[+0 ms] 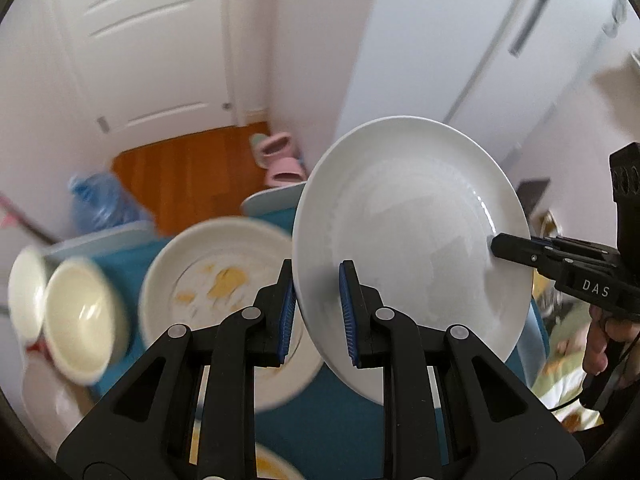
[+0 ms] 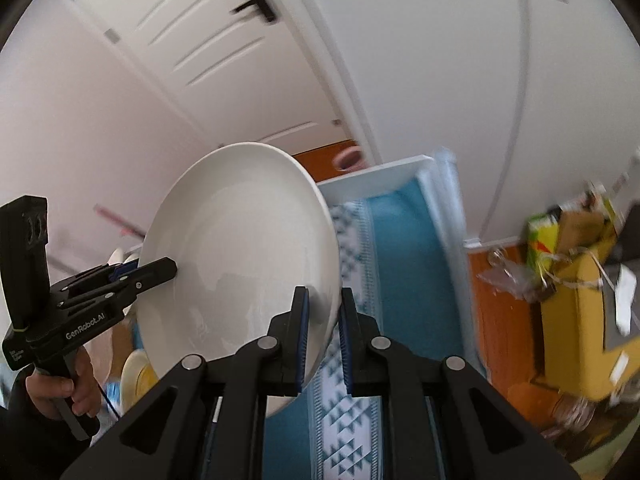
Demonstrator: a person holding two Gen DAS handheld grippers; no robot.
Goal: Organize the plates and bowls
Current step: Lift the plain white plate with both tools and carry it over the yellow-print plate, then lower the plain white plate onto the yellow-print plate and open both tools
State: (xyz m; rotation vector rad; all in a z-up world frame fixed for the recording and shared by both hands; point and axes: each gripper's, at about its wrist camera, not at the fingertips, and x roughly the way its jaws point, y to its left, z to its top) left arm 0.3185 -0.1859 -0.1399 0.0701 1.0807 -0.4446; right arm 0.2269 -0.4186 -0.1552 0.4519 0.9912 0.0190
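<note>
Pink slippers [image 1: 278, 158] sit on the wooden floor [image 1: 192, 176] beyond the counter's far edge; a blue water jug [image 1: 100, 204] stands off its left corner.

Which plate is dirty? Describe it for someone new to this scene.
On the blue tablecloth, look left of the clean white plate held up by both grippers. The dirty plate lies flat there, the only one with yellow-orange smears.

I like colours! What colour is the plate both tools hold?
Plain white plate, clearest in the left wrist view.
</note>
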